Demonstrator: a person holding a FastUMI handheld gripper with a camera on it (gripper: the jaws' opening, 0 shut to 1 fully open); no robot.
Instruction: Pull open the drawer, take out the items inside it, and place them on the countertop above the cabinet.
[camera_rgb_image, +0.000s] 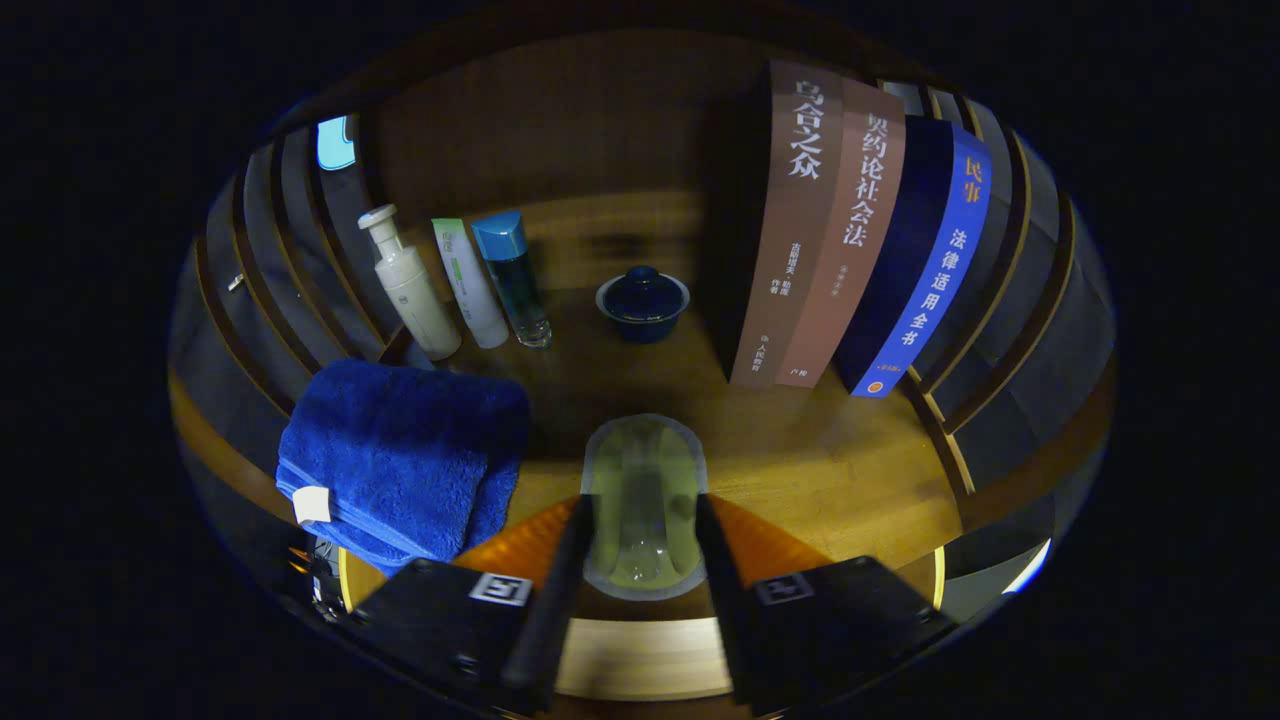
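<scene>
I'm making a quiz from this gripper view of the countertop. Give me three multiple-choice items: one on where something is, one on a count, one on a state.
1. Where is the blue towel?
A. Under the books
B. In front of the bottles, beside the gripper
C. Inside the lidded bowl

2. How many books stand upright on the countertop?
A. One
B. Three
C. Six

3. What is the gripper doing?
A. Shut on a clear container
B. Open, holding nothing
C. Shut on the towel

Answers:
1. B: the towel lies folded ahead of the three bottles, next to one gripper finger.
2. B: two brownish spines and one blue spine stand side by side.
3. A: both fingers press the sides of the clear container between them.
</scene>
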